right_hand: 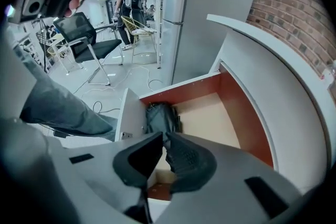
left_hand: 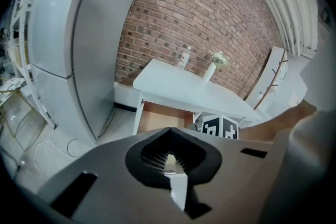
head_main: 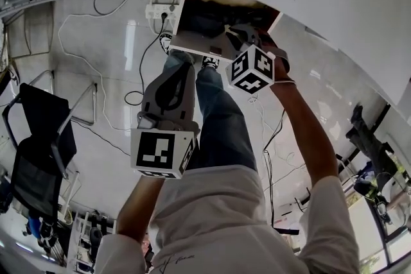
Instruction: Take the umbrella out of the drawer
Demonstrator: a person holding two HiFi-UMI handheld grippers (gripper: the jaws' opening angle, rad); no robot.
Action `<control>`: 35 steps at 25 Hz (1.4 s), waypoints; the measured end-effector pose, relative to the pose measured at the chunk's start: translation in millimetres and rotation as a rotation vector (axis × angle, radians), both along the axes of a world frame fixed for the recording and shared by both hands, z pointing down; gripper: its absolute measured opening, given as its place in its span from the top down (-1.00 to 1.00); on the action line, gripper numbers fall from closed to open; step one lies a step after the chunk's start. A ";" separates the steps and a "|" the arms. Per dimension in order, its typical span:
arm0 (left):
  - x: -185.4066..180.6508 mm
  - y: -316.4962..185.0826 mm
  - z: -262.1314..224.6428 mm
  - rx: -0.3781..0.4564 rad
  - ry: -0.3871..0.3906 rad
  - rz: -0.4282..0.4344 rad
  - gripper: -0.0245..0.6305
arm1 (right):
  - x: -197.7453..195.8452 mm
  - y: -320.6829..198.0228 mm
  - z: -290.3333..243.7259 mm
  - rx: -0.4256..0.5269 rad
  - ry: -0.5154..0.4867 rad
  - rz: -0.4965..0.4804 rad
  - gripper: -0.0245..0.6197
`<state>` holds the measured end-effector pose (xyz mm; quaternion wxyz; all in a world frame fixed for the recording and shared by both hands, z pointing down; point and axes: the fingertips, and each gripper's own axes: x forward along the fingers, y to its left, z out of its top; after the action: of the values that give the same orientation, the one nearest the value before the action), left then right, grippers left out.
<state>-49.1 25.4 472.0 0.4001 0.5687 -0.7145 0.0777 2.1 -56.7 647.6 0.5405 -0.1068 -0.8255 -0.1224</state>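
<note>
My right gripper (right_hand: 164,135) hangs over the open drawer (right_hand: 239,113), jaws parted by only a slit with nothing between them. The umbrella (right_hand: 159,115), a dark folded bundle, lies inside the drawer just behind its white front panel (right_hand: 128,113), at about twelve o'clock from my fingertips in the right gripper view. As I judge it, that slit is too narrow for the bundle, so I would spread the jaws well wider before going lower. I would then come down across the umbrella's short width rather than along it, and keep the near jaw from catching the panel at nine o'clock. My left gripper (left_hand: 169,131) is clenched on nothing and hangs apart from the drawer, where it should wait. The drawer belongs to a white table (left_hand: 173,84) that carries a clear bottle (left_hand: 184,56) and a small vase of flowers (left_hand: 212,70) and stands before a brick wall (left_hand: 199,18). A tall grey cabinet (left_hand: 79,34) rises at nine o'clock of the table. In the head view the glossy white floor (head_main: 96,74) is crossed by cables running to a power strip (head_main: 160,9). A black office chair (head_main: 38,144) sits at nine o'clock.
</note>
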 end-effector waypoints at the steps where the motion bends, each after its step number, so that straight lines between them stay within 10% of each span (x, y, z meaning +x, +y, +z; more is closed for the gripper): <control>1: -0.8 -0.5 1.8 -0.002 0.003 -0.002 0.87 | -0.7 -1.3 3.7 0.007 0.006 -0.013 0.76; 35: -3.9 -7.8 44.0 -0.039 0.069 -0.022 0.87 | -0.4 -13.7 103.0 0.144 0.185 -0.305 0.34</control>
<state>-53.0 17.6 516.1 0.4363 0.5551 -0.7049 0.0675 1.7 -70.4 750.6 0.5954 -0.2024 -0.7359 -0.2511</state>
